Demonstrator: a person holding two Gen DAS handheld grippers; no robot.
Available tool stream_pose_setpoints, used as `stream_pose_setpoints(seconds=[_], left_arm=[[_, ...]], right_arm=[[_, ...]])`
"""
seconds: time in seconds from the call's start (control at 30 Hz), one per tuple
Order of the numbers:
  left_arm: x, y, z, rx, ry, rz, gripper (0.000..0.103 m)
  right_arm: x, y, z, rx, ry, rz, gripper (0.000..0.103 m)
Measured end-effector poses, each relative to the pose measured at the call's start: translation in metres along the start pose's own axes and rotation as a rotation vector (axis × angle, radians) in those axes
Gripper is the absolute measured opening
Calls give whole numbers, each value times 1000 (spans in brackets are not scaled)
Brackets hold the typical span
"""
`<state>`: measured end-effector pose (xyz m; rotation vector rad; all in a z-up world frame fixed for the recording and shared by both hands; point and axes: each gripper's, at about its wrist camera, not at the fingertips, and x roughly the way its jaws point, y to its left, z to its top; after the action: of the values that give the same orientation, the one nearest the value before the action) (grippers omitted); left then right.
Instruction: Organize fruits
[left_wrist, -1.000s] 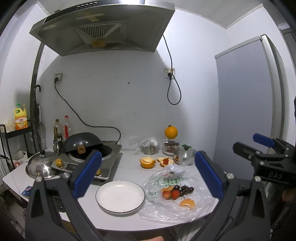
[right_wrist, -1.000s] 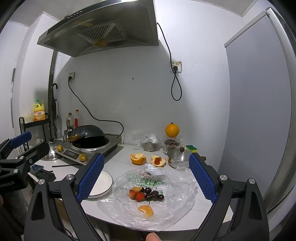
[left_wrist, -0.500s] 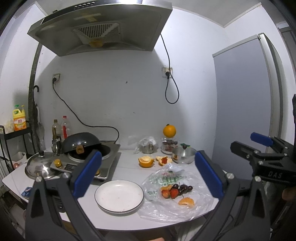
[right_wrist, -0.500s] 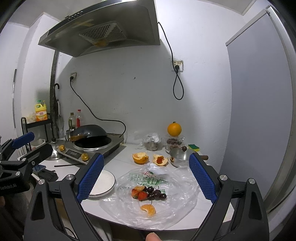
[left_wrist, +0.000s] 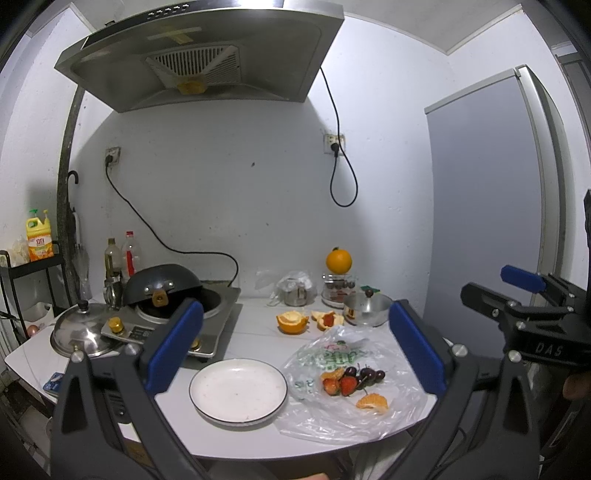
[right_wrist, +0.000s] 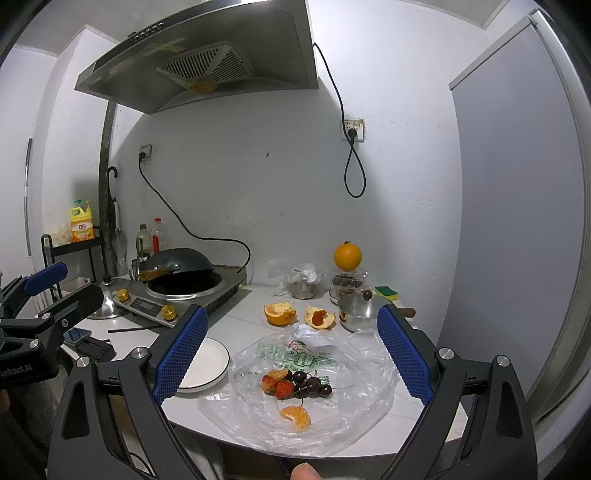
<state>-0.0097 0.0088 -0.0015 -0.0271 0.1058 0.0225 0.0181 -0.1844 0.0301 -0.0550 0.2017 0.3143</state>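
1. Holding my left gripper (left_wrist: 295, 343) and right gripper (right_wrist: 291, 354) wide, both empty, above the worktop (left_wrist: 255, 321).
2. Fruit (right_wrist: 293, 384) lies on the plastic bag (right_wrist: 354, 373); my finger hides part of the plate (right_wrist: 212, 360).

"DAS" — right claw (left_wrist: 546, 314); "GenRobot.AI" — left claw (right_wrist: 37, 314)

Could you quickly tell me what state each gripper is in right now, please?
Left gripper: open, holding nothing, above the counter in front of the plate.
Right gripper: open, holding nothing, facing the fruit on the plastic bag.
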Motion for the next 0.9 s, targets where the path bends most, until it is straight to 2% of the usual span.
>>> stream_pose_setpoints(seconds=[0.9], left_arm=[[5,-6,1,10,11,-11,102]], right_arm=[[1,-2,0,9,9,-2,95]])
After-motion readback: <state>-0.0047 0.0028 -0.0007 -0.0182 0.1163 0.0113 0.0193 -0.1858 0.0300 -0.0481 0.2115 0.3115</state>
